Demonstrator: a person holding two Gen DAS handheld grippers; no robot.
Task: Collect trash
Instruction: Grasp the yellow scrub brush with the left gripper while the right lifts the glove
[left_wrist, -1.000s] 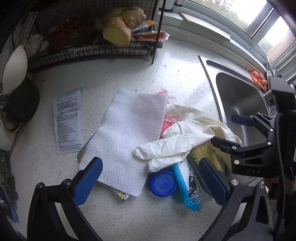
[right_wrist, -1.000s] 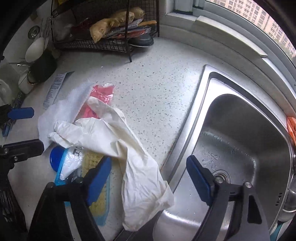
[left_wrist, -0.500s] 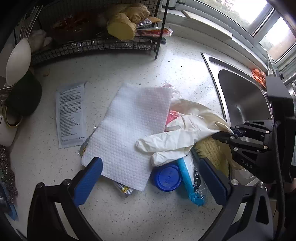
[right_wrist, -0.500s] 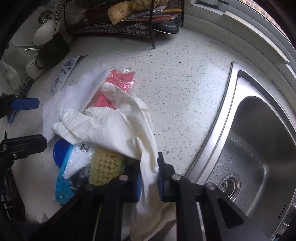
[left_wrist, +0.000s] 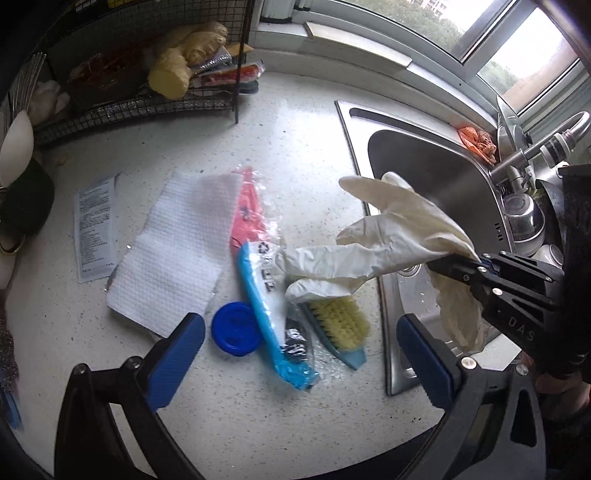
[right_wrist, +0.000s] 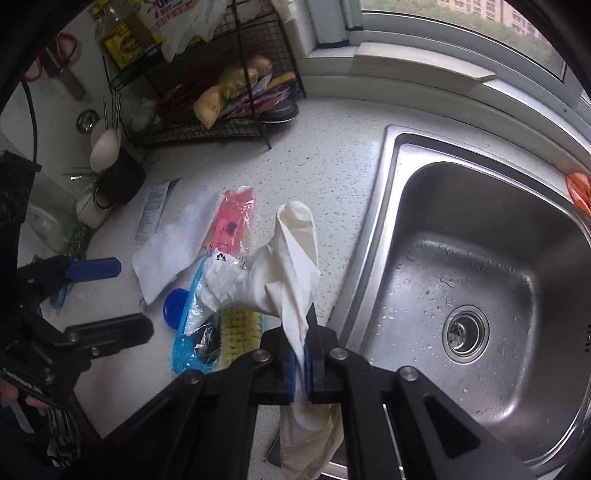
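Right gripper (right_wrist: 301, 363) clamps the limp cream gloves (right_wrist: 291, 266); left gripper (left_wrist: 295, 358) gapes, holding nothing.

The glove (right_wrist: 295, 258) blurs at its raised fingers, and its cuff drops behind the right gripper (right_wrist: 301, 363), partly hidden. Just ahead of that gripper, the brush (right_wrist: 240, 332) shows only its yellow bristles; its handle lies under the glove and the blue bag (right_wrist: 188, 332). Something dark inside that bag cannot be made out. Ahead of the left gripper (left_wrist: 295, 354), the towel (left_wrist: 177, 251) covers part of a wrapper, only a corner showing. The print on the leaflet (left_wrist: 94, 225) beyond is too small to read.
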